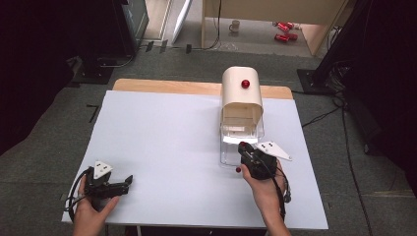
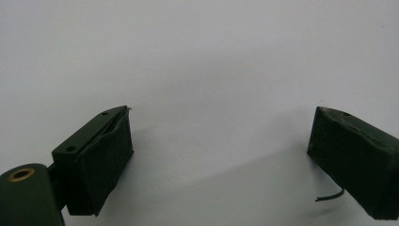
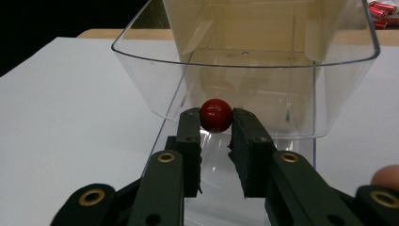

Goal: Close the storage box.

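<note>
High view and both tool views, one moment. My right tool (image 3: 216, 123) is clenched on a small glossy red knob (image 3: 216, 115), one black jaw pressing each side of it. The knob sits at the near lip of a clear, curved plastic flap (image 3: 244, 56), which seems to be the front door of a cream, round-topped plastic box (image 1: 241, 93) standing at the far right of the white tabletop (image 1: 167, 137). From above, my right tool (image 1: 244, 147) meets this flap at the box's near side, above a clear plastic base plate (image 1: 227, 156) that runs out toward me.

I judge that I hold the knob because it is the flap's handle: a pinch from both sides gives purchase on something too small and round to push, and it lets me swing the flap without touching the box. A second red knob (image 1: 245, 83) sits on the box's cream top. A small red spot (image 1: 238, 169) lies near the plate's near left corner; I cannot tell what it is.

Through the clear flap the box's interior appears bare; I make out pale walls and reflections, no contents.

My left tool (image 1: 129, 181) rests at the near left of the tabletop, well apart from the box, probably parked until needed. It (image 2: 221, 146) is released, jaws spread wide over bare white surface, grasping nothing.
</note>
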